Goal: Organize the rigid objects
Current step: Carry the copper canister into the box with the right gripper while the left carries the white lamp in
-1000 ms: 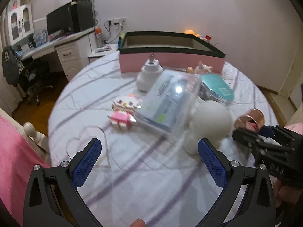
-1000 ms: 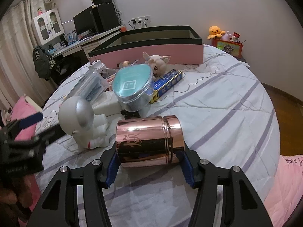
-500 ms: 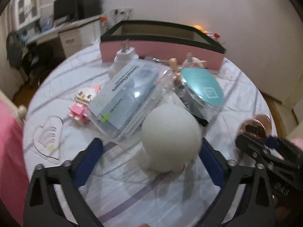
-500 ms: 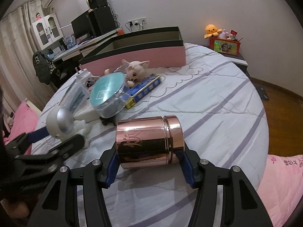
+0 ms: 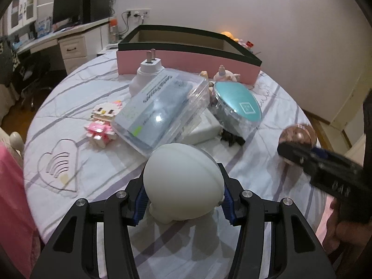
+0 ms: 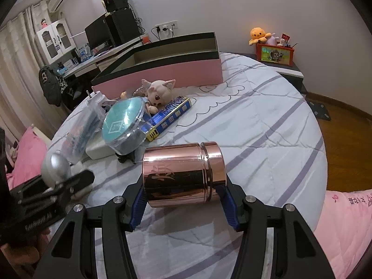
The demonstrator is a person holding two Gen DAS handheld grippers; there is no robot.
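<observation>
A white round-headed figurine (image 5: pixel 181 176) stands on the striped bedsheet, close in front of the left wrist camera. My left gripper (image 5: pixel 183 203) has its jaws closing around it, and the blue pads lie against both sides of its head. In the right wrist view the figurine (image 6: pixel 54 166) and left gripper (image 6: pixel 69 183) show at the left edge. My right gripper (image 6: pixel 183 205) is shut on a rose-gold metal canister (image 6: pixel 183 174), which lies sideways a little above the sheet. The canister (image 5: pixel 297 134) also shows at the right of the left wrist view. An open pink box (image 6: pixel 174 74) with a dark rim stands at the back.
Between the grippers and the box lies a heap: a clear plastic case (image 5: pixel 162 107), a teal-lidded round container (image 5: pixel 239 104), a block-built kitty (image 5: pixel 102 123), a white plug adapter (image 5: pixel 146 74), a plush doll (image 6: pixel 160 93), a blue carton (image 6: pixel 172 116). A desk stands back left.
My left gripper has moved forward over the white figurine and its wide jaws have come in against the head. The right gripper has shifted slightly with the canister still in it.
</observation>
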